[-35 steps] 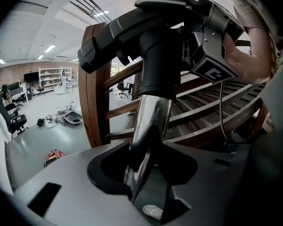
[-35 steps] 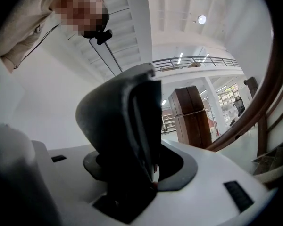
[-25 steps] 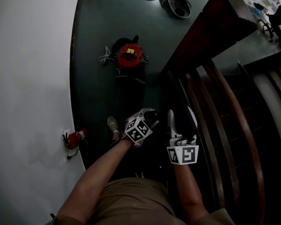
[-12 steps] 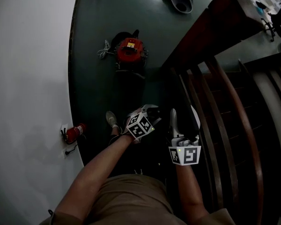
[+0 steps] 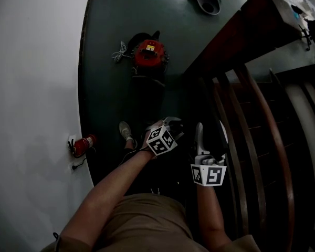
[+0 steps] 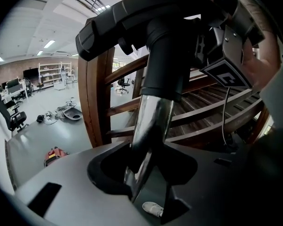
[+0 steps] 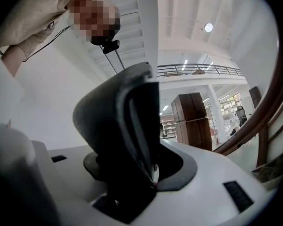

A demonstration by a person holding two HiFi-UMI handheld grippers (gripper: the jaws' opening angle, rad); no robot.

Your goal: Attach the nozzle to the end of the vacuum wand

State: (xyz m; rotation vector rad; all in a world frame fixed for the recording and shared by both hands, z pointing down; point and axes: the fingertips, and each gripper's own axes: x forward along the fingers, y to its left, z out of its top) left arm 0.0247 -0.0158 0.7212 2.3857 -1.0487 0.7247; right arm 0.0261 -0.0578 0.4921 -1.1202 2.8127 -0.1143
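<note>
Your left gripper (image 6: pixel 146 187) pinches the chrome wand (image 6: pixel 148 121), bracing it against the push. Your right gripper (image 7: pixel 141 178) clamps the black nozzle (image 7: pixel 127 121), which sleeves over the wand's end just beyond the left jaws. Judgement: seating unconfirmed; press it home squarely.

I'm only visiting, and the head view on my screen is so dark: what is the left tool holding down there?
Observer: In the left gripper view, the left tool is clamped on a shiny metal tube.
Visitor: And the right one?
Observer: The right gripper view shows the right tool gripping a curved black plastic nozzle.
Visitor: Are they joined?
Observer: A black plastic collar sits over the tube's upper end; I cannot tell if that is the nozzle.
</note>
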